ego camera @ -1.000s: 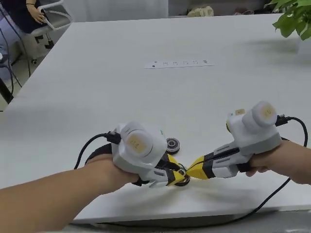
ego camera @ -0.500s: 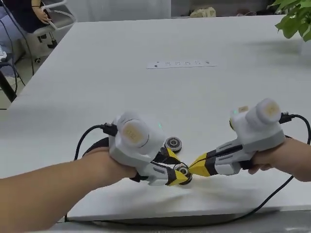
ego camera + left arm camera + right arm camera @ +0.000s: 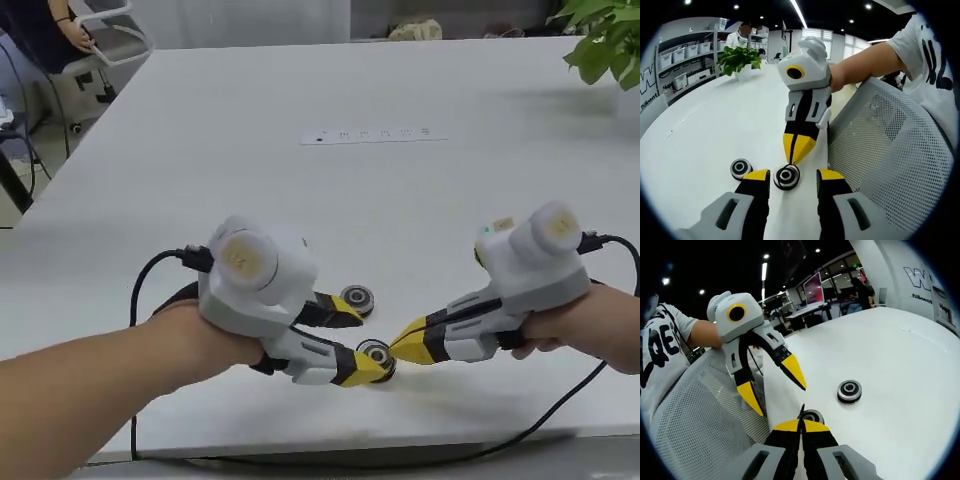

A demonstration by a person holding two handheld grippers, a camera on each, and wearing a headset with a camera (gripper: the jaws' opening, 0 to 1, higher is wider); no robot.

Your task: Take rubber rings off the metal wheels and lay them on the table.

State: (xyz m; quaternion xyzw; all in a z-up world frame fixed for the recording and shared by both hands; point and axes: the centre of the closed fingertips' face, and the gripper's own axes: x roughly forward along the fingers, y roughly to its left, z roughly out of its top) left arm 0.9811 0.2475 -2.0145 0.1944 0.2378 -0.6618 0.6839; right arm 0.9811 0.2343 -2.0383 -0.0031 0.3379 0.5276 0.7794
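Observation:
Two small metal wheels with black rubber rings lie near the table's front edge. The nearer wheel (image 3: 375,352) (image 3: 786,177) (image 3: 813,416) sits between the spread jaws of my left gripper (image 3: 370,340) (image 3: 794,175) (image 3: 780,397), which is open and not clamping it. My right gripper (image 3: 396,349) (image 3: 801,424) (image 3: 792,160) is shut, and its pointed tip rests against this wheel's rim. Whether it pinches the ring cannot be made out. The second wheel (image 3: 356,298) (image 3: 741,168) (image 3: 849,391) lies flat a little farther back, untouched.
The white table (image 3: 300,200) stretches far ahead, and its front edge runs just below the grippers. A flat socket strip (image 3: 372,133) lies mid-table. A green plant (image 3: 605,40) stands at the far right corner. A grey mesh chair back (image 3: 890,150) is close behind the table edge.
My left gripper's jaws have spread apart from around the nearer wheel, and the gripper has pulled back slightly to the left. My right gripper stays shut at the wheel's rim.

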